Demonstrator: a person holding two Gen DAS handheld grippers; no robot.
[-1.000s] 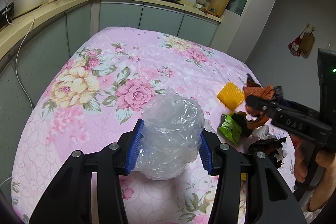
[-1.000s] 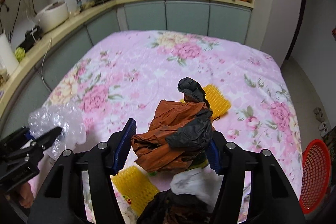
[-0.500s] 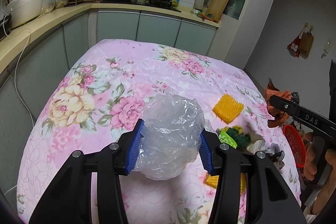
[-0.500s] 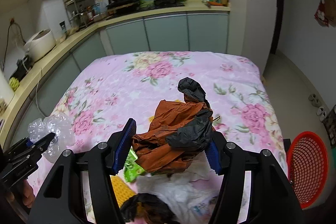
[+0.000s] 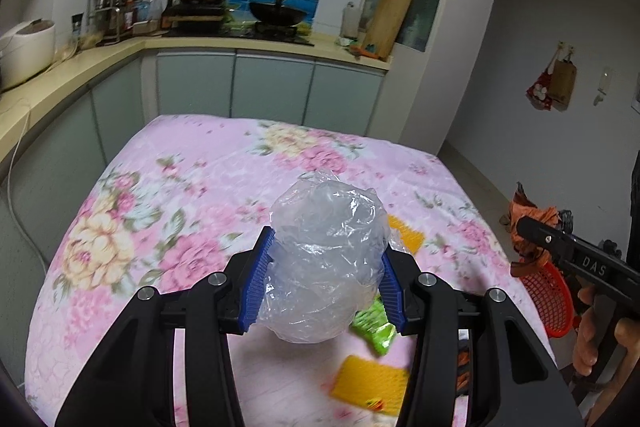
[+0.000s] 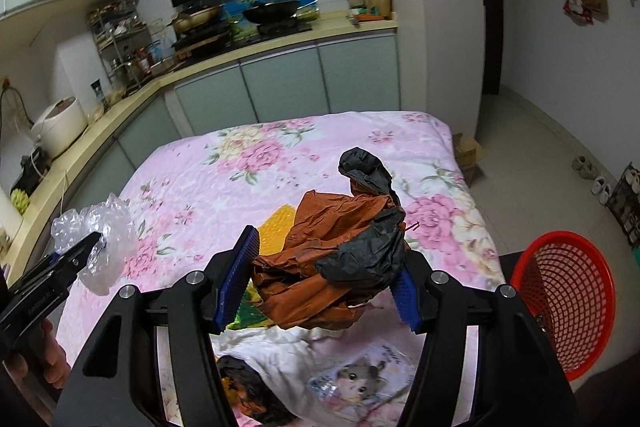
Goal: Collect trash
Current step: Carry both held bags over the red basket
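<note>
Pink floral cloth [image 5: 168, 195] is covering the table. Above it, the left gripper [image 5: 326, 277] is clamping a clear plastic wad [image 5: 326, 259], long axis upright, while the right gripper [image 6: 320, 277], angled downward, is squeezing orange-black wrappers [image 6: 332, 267] (black tail pointing up) beside a red basket [image 6: 568, 307].

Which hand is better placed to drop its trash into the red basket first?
Right. Its tool holds the brown and black wrappers close beside the basket; the left tool, with its plastic bag, is farther away.
</note>
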